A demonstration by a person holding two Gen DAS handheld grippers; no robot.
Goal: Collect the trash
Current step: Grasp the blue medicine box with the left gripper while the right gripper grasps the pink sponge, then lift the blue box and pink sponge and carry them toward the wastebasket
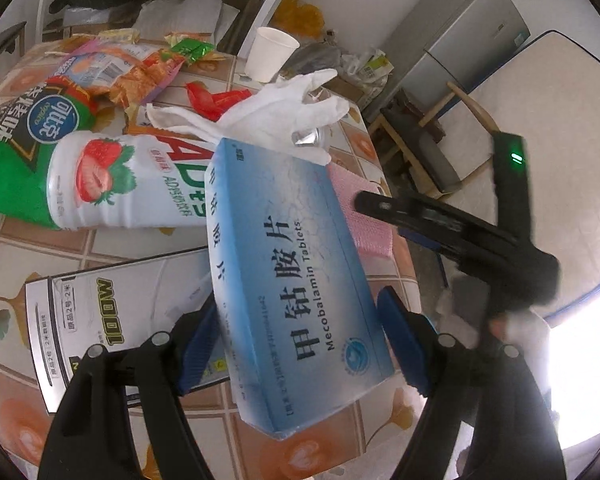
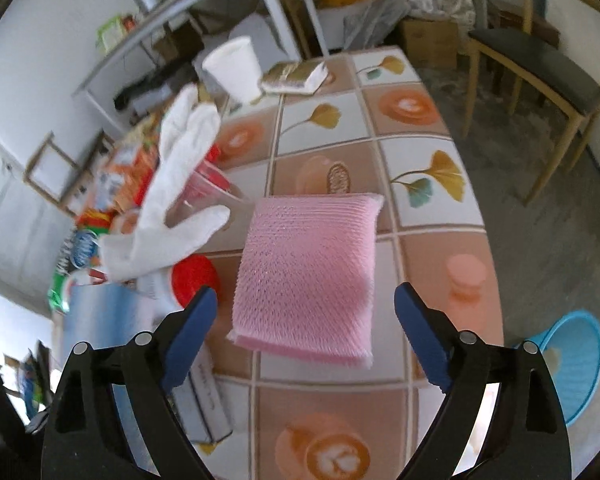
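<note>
My left gripper [image 1: 300, 340] is shut on a blue-and-white Mecobalamin tablet box [image 1: 288, 264], held tilted above the table with a blue pad on each long side. In the right wrist view my right gripper [image 2: 306, 340] stands open over a pink mesh sponge [image 2: 312, 264]. The sponge lies flat on the patterned tablecloth [image 2: 328, 380] between the fingers, and neither pad touches it. In the left wrist view the same sponge [image 1: 364, 216] shows behind the box, with the right gripper's black body [image 1: 480, 240] above it.
Litter covers the table's far side: a strawberry drink bottle [image 1: 132, 184], a green bag [image 1: 20, 140], an orange snack bag [image 1: 136, 76], a white glove [image 2: 172, 208], a paper cup [image 2: 236, 68], a grey 100W box [image 1: 112, 320]. A blue bin [image 2: 576, 364] and a chair [image 2: 540, 64] stand on the floor at right.
</note>
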